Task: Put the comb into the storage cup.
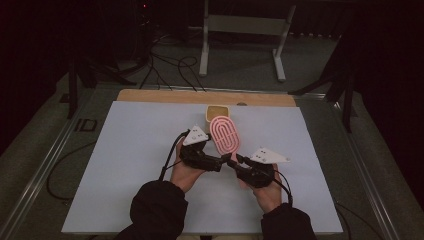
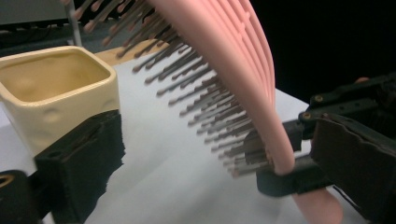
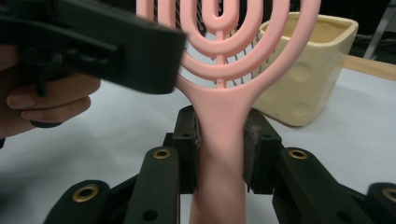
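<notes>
No text, label, brand, number or sign can be read on the pink hairbrush [image 1: 224, 134], the cream cup [image 1: 216, 112] or the counter [image 1: 130, 150].

High view overhead; both gripper views close on hairbrush [image 3: 219, 102]

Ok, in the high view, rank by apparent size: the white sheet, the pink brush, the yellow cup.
1. White sheet, by far the largest; it covers most of the tabletop.
2. Pink brush, held at its handle by the right gripper.
3. Yellow cup, smallest as seen, though the brush hides part of it and it sits farther away.
</notes>
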`<state>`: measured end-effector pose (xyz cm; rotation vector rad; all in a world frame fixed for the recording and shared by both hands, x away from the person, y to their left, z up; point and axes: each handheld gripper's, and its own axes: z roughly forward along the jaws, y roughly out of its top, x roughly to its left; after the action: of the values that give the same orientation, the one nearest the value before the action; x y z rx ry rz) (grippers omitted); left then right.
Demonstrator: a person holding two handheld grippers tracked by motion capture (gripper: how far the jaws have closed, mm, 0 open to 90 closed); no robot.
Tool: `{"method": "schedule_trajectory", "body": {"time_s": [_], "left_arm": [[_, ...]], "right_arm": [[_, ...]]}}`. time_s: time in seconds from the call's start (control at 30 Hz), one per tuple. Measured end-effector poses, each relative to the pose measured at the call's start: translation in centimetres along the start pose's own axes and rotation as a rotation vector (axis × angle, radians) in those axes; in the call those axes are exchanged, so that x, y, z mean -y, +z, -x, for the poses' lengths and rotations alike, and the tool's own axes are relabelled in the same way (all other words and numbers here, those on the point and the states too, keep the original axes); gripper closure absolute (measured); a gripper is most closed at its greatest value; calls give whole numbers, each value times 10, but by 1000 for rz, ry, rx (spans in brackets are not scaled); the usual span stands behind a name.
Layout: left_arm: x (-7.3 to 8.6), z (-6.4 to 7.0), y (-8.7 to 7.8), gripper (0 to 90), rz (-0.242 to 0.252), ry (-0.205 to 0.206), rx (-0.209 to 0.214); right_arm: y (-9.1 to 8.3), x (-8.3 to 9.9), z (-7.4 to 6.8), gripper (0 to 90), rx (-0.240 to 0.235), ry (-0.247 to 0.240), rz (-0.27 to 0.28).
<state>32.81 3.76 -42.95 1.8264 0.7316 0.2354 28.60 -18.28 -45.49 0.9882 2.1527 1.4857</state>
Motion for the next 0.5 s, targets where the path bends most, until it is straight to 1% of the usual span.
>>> {"method": "schedule_trajectory", "body": {"time_s": [0.07, 0.13, 0.2, 0.23, 0.27, 0.3, 0.37, 0.5], "left_arm": [[-1, 1, 1, 72, 6, -9, -2], [-3, 1, 2, 131, 6, -22, 7], [-4, 2, 3, 190, -3, -32, -7], [-4, 2, 4, 231, -3, -35, -7], [-4, 2, 4, 253, -3, -35, -7], [-5, 3, 5, 303, -3, -45, -5], [-5, 3, 6, 354, -2, -54, 0], [-6, 4, 6, 452, 0, -65, 23]], "right_arm": [[1, 0, -1, 703, -2, -2, 1], [1, 0, -2, 703, -5, -4, 0], [2, 0, -3, 703, -8, -7, 1], [2, 0, -4, 703, -10, -6, 2], [2, 0, -4, 703, -10, -6, 2], [3, 0, -6, 702, -15, -8, 0], [4, 1, -7, 703, -18, -12, -1], [5, 1, -8, 703, -23, -14, -7]]}}
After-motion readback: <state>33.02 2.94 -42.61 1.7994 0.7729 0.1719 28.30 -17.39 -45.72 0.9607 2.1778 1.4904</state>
